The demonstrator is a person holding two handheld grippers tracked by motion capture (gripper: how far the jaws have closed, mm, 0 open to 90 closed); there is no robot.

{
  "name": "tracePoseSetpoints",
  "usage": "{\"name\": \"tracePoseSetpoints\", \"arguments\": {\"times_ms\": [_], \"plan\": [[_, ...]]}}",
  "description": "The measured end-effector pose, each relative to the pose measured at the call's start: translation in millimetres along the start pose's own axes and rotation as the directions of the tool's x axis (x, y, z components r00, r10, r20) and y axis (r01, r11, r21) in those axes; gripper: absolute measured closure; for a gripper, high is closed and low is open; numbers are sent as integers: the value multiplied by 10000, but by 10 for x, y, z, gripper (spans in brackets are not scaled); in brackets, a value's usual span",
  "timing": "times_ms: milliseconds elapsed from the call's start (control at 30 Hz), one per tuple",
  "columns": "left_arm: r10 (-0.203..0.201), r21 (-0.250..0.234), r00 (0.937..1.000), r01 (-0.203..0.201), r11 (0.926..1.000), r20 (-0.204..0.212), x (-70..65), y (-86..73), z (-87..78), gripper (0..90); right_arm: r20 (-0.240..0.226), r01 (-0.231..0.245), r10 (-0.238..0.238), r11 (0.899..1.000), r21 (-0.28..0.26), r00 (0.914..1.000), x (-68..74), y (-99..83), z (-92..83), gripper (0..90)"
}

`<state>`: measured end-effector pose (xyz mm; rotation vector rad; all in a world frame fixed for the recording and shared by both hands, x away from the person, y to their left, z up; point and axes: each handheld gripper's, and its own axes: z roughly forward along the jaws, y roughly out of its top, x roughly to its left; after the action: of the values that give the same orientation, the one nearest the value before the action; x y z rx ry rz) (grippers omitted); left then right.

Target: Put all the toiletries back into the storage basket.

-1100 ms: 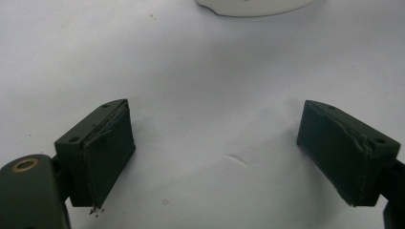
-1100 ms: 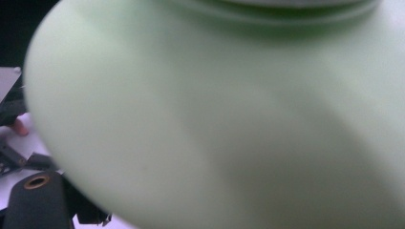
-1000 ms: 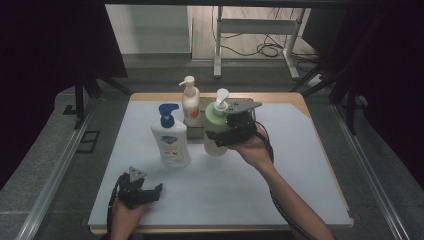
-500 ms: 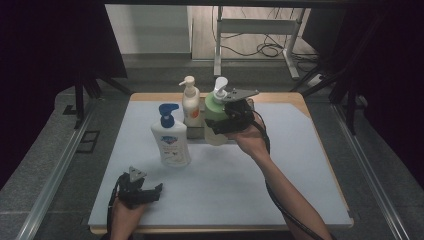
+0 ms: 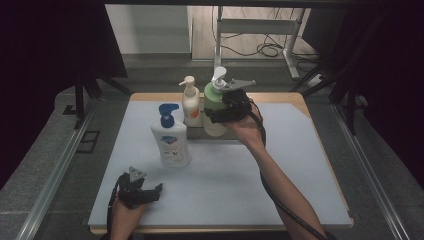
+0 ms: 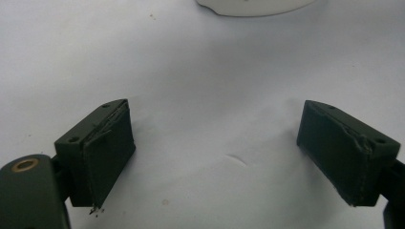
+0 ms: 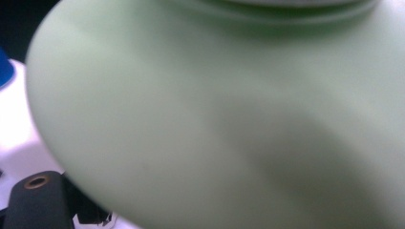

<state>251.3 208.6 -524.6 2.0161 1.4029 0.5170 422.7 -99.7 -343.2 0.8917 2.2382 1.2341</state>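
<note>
A pale green pump bottle with a white pump stands upright at the far middle of the mat, and my right gripper is shut on its body from the right. In the right gripper view the green bottle bulges right up against the camera. Just to its left is a small white pump bottle with an orange label. Nearer the front stands a white bottle with a blue pump. My left gripper rests open on the mat at the front left, and the left gripper has nothing between its jaws.
A pale blue mat covers the wooden table. A low grey tray lies under the two far bottles. The base of a white bottle shows ahead of the left jaws. Dark floor and cables lie beyond the table.
My right gripper has carried the green bottle away from the front and slightly up, to beside the small white bottle. The left gripper has stayed still.
</note>
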Motion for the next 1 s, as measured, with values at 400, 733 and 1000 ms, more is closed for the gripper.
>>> {"name": "tracePoseSetpoints", "arguments": {"times_ms": [400, 733, 1000], "plan": [[8, 5, 10000, -8, 10000, 12, 0, 0, -1, 118, 485, -92, 96, 9999, -100, 9988, -95, 55, 132, 118], [-17, 21, 10000, 17, 10000, 14, -1, 0, -2, 119, 780, -114, 121, 9999, -103, 9969, -172, 87, 256, 118], [-20, 15, 10000, 20, 10000, 4, -2, -1, -1, 118, 857, -54, 56, 10000, -23, 9963, -185, 100, 386, 118]]}}
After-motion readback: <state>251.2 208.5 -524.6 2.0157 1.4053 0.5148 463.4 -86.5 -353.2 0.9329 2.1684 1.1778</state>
